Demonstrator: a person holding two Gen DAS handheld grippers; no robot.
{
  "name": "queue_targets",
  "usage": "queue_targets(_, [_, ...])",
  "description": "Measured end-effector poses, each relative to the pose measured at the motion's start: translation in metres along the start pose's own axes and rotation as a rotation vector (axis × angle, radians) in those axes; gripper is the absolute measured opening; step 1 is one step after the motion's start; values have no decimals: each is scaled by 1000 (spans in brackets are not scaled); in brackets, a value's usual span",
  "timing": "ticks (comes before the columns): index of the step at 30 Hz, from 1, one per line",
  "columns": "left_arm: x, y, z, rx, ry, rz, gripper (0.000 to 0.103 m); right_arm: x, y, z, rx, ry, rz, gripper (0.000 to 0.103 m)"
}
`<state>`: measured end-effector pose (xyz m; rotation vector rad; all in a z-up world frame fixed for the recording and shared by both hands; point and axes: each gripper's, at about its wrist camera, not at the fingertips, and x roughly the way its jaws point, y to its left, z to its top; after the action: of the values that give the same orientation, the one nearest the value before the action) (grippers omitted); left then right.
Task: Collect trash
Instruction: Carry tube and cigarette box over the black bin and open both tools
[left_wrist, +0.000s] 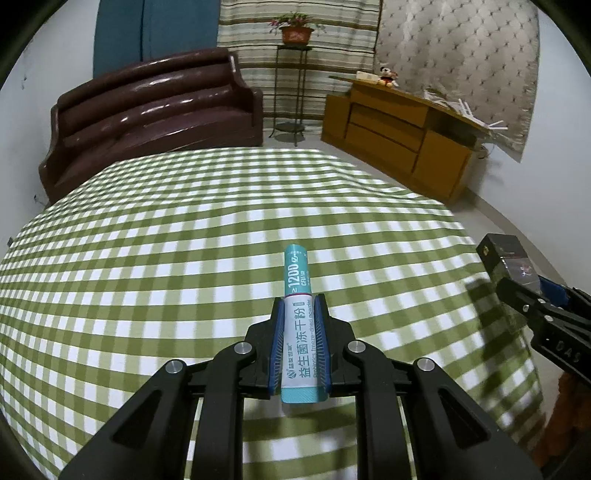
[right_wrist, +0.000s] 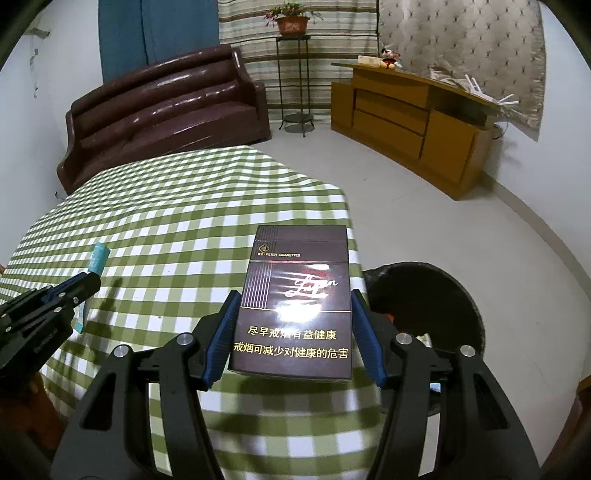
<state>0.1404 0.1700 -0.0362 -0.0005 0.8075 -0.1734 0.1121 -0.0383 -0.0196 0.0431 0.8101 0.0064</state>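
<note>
Left gripper (left_wrist: 299, 299) pinches a teal-and-white probiotic powder sachet (left_wrist: 298, 317), blue pads (left_wrist: 277, 343) pressed on both long edges. The sachet sticks out past the fingertips over the green-and-white checked tablecloth (left_wrist: 166, 258); its near end is partly covered by the gripper frame. Readable on it: "≥1200", "CFU", "益生菌冻干粉", and part of "Probiotics freeze-dried powder", half hidden by the right pad.

Right gripper (right_wrist: 293, 291) clamps a dark maroon cigarette pack (right_wrist: 293, 306), jaws about half spread with the pads on its two side faces. The pack is held over the table's right edge, next to the black trash bin (right_wrist: 436, 295) on the floor just right of it. Bin is partly behind the pack and the gripper arm; something orange and something pale inside, can't tell what. Pack text: "FILTER CIGARETTES", a cursive logo washed out by glare, unreadable, then "尽早戒烟有益健康" and "戒烟可减少对健康的危害".

In the left wrist view the right gripper is cut off at the frame's right edge, with the pack seen only end-on. In the right wrist view the left gripper is cropped at the left edge, with only the sachet's teal tip and a sliver below the fingers showing.

Background: brown leather sofa (left_wrist: 147, 110), potted plant (left_wrist: 295, 29) on a metal stand, wooden cabinet (left_wrist: 399, 136) with a plush toy (left_wrist: 388, 77) and white items too small to identify.
</note>
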Motion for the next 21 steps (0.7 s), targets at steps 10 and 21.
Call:
queue_targets(10, [-3, -73, 1, 86, -19, -90, 17, -17, -48, -7, 50, -30, -55, 57])
queue_targets(21, [7, -162, 2, 188, -40, -201, 17, -22, -113, -16, 127, -51, -130, 57])
